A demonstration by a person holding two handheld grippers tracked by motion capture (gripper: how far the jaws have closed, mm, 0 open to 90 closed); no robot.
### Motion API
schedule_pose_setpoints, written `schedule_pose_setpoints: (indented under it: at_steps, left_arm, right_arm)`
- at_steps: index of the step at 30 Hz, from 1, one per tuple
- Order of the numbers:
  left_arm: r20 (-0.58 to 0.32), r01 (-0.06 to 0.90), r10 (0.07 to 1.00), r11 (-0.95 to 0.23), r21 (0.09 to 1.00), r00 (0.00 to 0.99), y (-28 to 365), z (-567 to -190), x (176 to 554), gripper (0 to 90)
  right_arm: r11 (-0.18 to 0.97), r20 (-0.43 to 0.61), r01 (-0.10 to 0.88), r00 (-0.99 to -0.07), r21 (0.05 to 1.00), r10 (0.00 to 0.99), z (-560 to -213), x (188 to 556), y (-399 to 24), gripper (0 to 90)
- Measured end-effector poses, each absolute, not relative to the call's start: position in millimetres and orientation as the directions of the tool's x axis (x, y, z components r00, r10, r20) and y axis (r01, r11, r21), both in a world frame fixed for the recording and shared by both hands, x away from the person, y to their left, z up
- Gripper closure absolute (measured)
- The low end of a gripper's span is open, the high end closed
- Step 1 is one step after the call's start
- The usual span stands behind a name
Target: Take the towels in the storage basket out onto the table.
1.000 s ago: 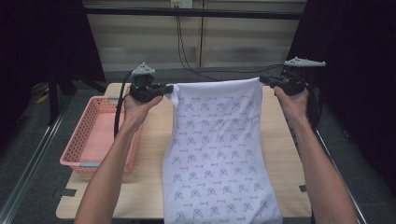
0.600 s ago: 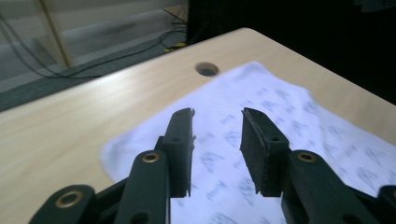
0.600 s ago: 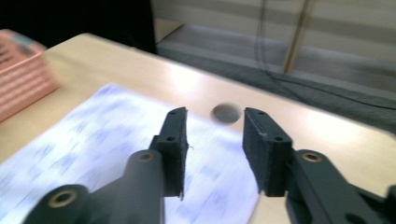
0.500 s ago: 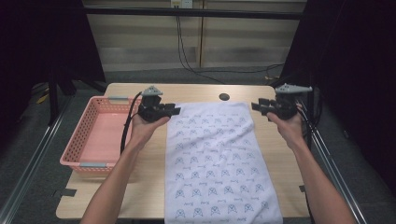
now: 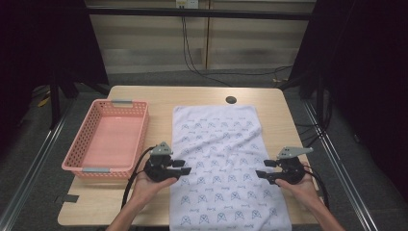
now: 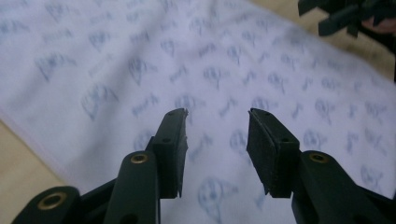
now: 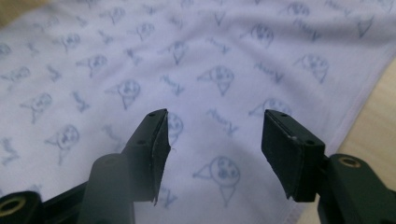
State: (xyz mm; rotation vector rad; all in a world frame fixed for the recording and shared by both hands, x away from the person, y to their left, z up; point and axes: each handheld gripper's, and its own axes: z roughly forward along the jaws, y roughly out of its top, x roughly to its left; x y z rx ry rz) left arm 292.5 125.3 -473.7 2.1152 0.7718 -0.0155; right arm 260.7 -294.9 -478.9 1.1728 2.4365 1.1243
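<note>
Cloth [image 5: 223, 163] released, now flat on table [image 5: 202, 94]; my left fingers [image 5: 185, 170] and right fingers [image 5: 262, 174], just opening, spread empty at its sides for folding.

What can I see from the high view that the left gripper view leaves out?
The high view adds the pink plastic basket, the pale wooden table, and the person's hands.

The left gripper view adds a close look at the left hand-held gripper, jaws apart with nothing between them.

Both show the white patterned cloth lying flat and the right hand-held gripper.
</note>
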Motion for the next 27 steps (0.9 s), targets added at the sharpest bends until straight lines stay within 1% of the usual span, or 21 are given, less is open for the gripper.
schedule_pose_setpoints:
  at_steps: [2,4,6,8,9,11,14,15,16,17,20,22,24,25,27]
  left_arm:
    - [-0.259,0.511,0.5,-0.475,0.716,0.827,126,-481,284,57.4]
    - [-0.242,0.498,0.49,-0.501,0.708,0.837,125,-484,281,57.4]
    - [-0.228,0.497,0.504,-0.502,0.708,0.833,124,-488,284,57.4]
    - [-0.231,0.508,0.516,-0.497,0.704,0.825,122,-492,289,57.1]
    - [-0.229,0.51,0.52,-0.499,0.7,0.823,121,-494,291,56.1]
    - [-0.223,0.513,0.521,-0.519,0.684,0.824,120,-497,295,52.3]
    - [-0.218,0.508,0.521,-0.515,0.691,0.825,119,-498,294,53.0]
    - [-0.21,0.49,0.503,-0.526,0.695,0.839,119,-498,293,54.4]
    - [-0.195,0.456,0.466,-0.554,0.697,0.863,117,-498,290,59.0]
    - [-0.155,0.429,0.464,-0.574,0.698,0.872,115,-498,287,60.2]
    - [-0.168,0.433,0.45,-0.59,0.682,0.877,113,-497,281,75.7]
    - [-0.171,0.436,0.449,-0.594,0.676,0.877,113,-496,277,84.8]
    - [-0.197,0.452,0.446,-0.588,0.671,0.873,115,-496,269,86.8]
    - [-0.194,0.446,0.437,-0.599,0.665,0.878,116,-495,266,87.2]
    - [-0.211,0.46,0.441,-0.596,0.659,0.873,120,-495,256,87.7]
  right_arm:
    - [0.419,0.129,0.585,-0.674,0.694,0.727,-487,261,-292,44.4]
    - [0.45,0.101,0.58,-0.681,0.679,0.725,-493,263,-288,47.8]
    - [0.462,0.084,0.577,-0.68,0.673,0.728,-496,267,-286,47.9]
    - [0.464,0.071,0.569,-0.68,0.679,0.73,-498,269,-283,48.6]
    - [0.465,0.068,0.569,-0.678,0.678,0.732,-498,269,-282,50.1]
    - [0.492,0.031,0.562,-0.679,0.664,0.733,-497,265,-281,56.2]
    - [0.49,0.036,0.569,-0.677,0.661,0.736,-496,256,-281,70.8]
    - [0.49,0.038,0.575,-0.673,0.656,0.739,-495,251,-282,74.1]
    - [0.49,0.045,0.572,-0.679,0.657,0.733,-495,247,-283,76.1]
    - [0.498,0.044,0.577,-0.681,0.647,0.731,-494,243,-284,78.1]
    - [0.499,0.072,0.592,-0.686,0.632,0.724,-492,228,-287,83.8]
    - [0.499,0.09,0.605,-0.687,0.62,0.721,-490,220,-289,84.4]
    - [0.497,0.117,0.62,-0.689,0.607,0.715,-489,213,-288,84.8]
    - [0.511,0.126,0.617,-0.702,0.599,0.7,-488,209,-287,84.9]
    - [0.526,0.125,0.604,-0.719,0.598,0.684,-488,202,-284,85.1]
